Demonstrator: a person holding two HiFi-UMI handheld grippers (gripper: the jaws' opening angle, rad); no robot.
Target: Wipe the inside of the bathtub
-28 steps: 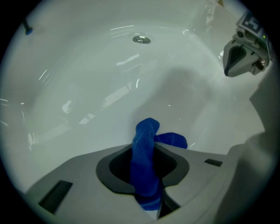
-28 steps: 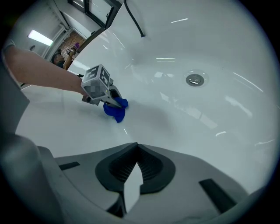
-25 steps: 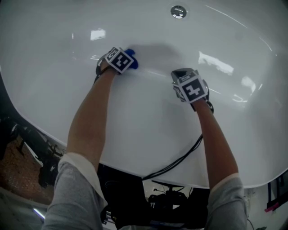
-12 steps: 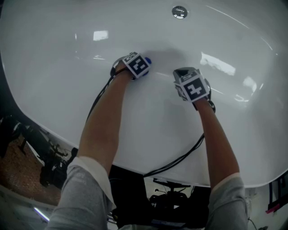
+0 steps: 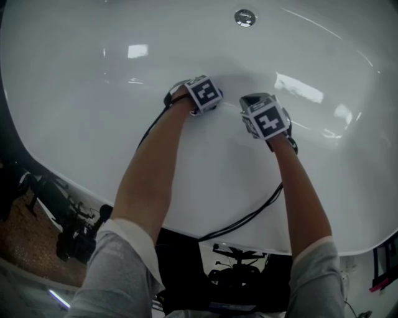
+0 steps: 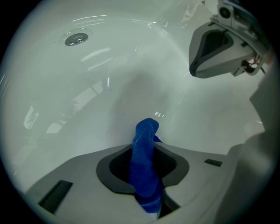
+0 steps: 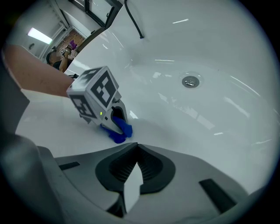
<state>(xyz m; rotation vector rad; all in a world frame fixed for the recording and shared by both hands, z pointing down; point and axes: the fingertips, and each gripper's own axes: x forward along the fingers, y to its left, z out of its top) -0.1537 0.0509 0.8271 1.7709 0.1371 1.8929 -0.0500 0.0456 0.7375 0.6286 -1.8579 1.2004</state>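
The white bathtub [image 5: 93,124] fills the head view, and both grippers are down on its inner wall. My left gripper [image 5: 205,93] is shut on a blue cloth [image 6: 146,131], whose end sticks out past the jaws against the tub surface. In the head view that gripper hides the cloth. From the right gripper view, the blue cloth [image 7: 118,131] shows bunched under the left gripper [image 7: 98,98]. My right gripper [image 5: 264,119] rests just right of the left one, with its jaws [image 7: 136,146] shut on nothing.
The round metal drain [image 5: 245,17] sits beyond both grippers, also in view as the drain [image 6: 76,39] and the drain [image 7: 190,81]. A black cable [image 5: 242,217] trails over the tub's near rim. Dark equipment [image 5: 74,230] stands on the floor at lower left.
My left gripper has slid right across the tub surface with the blue cloth, closing up on the right gripper. The right gripper has barely moved.
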